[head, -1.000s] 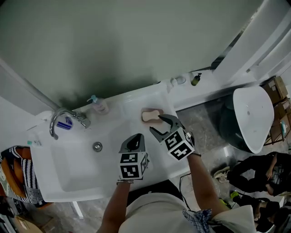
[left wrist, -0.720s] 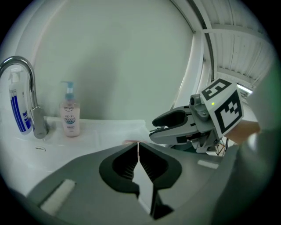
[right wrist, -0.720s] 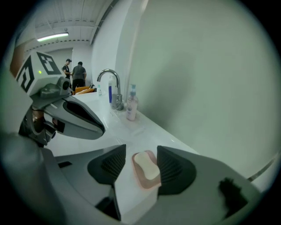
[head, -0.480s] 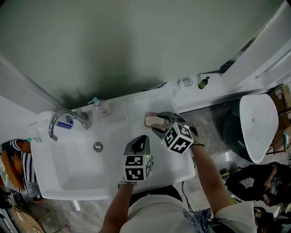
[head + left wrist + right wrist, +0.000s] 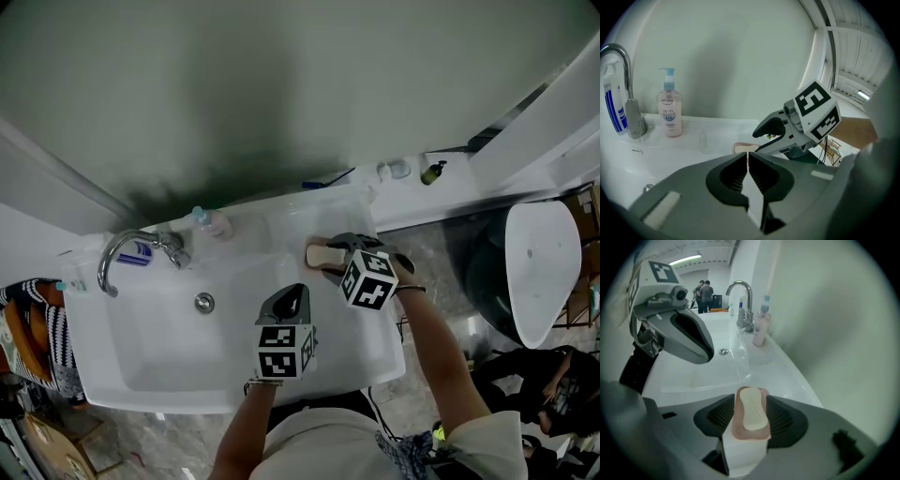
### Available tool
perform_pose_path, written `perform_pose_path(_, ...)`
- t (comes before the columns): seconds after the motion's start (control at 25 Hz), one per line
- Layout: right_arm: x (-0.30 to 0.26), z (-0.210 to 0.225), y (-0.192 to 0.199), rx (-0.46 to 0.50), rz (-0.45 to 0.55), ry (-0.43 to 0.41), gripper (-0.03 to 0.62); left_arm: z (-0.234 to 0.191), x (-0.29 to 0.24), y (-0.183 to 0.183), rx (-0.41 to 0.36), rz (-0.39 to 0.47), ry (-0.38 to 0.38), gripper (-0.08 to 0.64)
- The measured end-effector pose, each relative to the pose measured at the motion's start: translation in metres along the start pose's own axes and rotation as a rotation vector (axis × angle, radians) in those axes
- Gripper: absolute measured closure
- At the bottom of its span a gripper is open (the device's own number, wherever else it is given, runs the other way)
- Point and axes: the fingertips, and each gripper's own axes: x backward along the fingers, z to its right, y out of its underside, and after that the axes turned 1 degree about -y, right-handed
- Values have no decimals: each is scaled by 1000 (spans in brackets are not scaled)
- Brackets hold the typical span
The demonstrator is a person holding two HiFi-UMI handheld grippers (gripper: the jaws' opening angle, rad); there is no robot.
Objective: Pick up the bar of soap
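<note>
While clenched empty, left hand-held gripper (image 5: 748, 155) beside right hand-held gripper (image 5: 329, 258) tight on bar of soap (image 5: 752, 414); pump bottle (image 5: 669, 113) beyond.

bar of soap (image 5: 751, 412) — cream | soap dish (image 5: 736, 428) — pink | sink (image 5: 141, 349) — white | faucet (image 5: 116, 253) — chrome | pump bottle (image 5: 669, 117) — pink, pale-blue pump | left gripper (image 5: 748, 156), right gripper (image 5: 751, 400) — grey, black pads, black-and-white square-marker cubes

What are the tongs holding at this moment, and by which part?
The right tongs grip the pink soap dish by its two long sides, with the bar of soap on it. The left tongs are shut, empty.
</note>
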Motion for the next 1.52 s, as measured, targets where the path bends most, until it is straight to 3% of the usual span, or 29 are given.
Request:
perform_pose_path(0.32,-21,-1,17,58,-49,-67,376,0,-12,1,1,-19,4,541)
perform_pose_path(0.8,-42,-1,21,72,-65,-181,376,-7,-21,4,15,-42,4,541)
perform_pose_path(1.2,-59,-3,31,107,-117,-202,377,-5,-26,9,9,-71,11,535)
perform_pose_path(1.52,-62,-2,29,66,-125,-268,377,-8,-29,10,15,-73,8,524)
